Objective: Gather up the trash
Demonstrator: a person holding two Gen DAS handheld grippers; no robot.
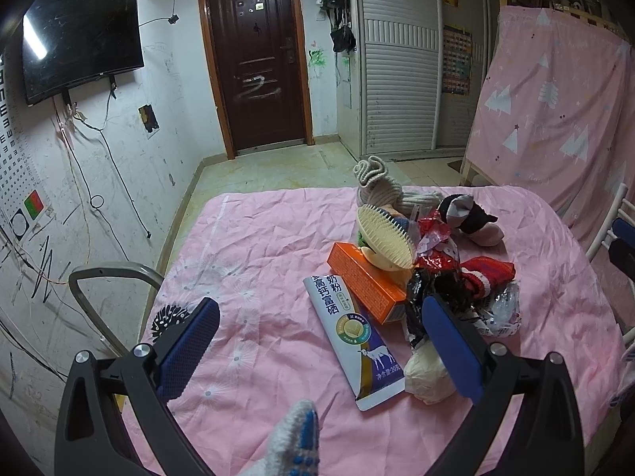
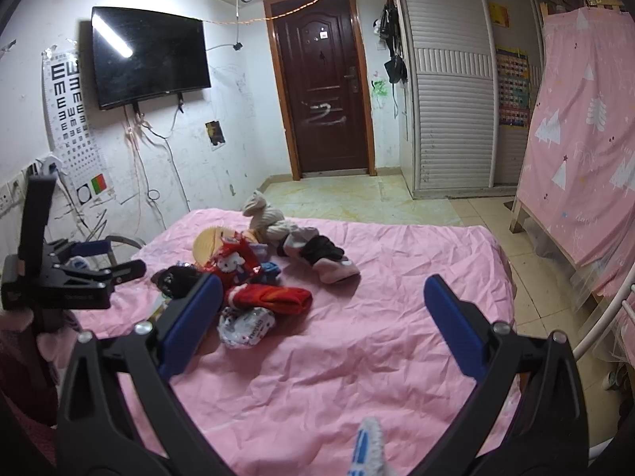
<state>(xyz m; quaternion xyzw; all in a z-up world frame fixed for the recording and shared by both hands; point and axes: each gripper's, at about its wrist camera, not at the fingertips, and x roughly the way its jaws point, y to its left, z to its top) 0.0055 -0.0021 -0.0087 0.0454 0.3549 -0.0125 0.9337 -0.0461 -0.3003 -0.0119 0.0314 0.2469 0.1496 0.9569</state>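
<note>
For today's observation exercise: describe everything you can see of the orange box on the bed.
The orange box is a long, narrow carton, cardboard by its look, with small print on its side and a white end panel. It lies flat and diagonal on the pink bedsheet. A cream brush rests on its far end; its near end overlaps a white sachet.

- Left gripper [image 1: 317,319]: black angular frame, two flat fingers [image 1: 452,343] faced with blue textured pads, silver round screws at the joints.
- Right gripper [image 2: 322,311]: same black frame, blue pads [image 2: 456,329] and silver screws.
- Gloves: white knit, blue dotted grip on the fingertip [image 1: 303,442] below the left gripper; a like fingertip [image 2: 367,450] below the right.
</note>
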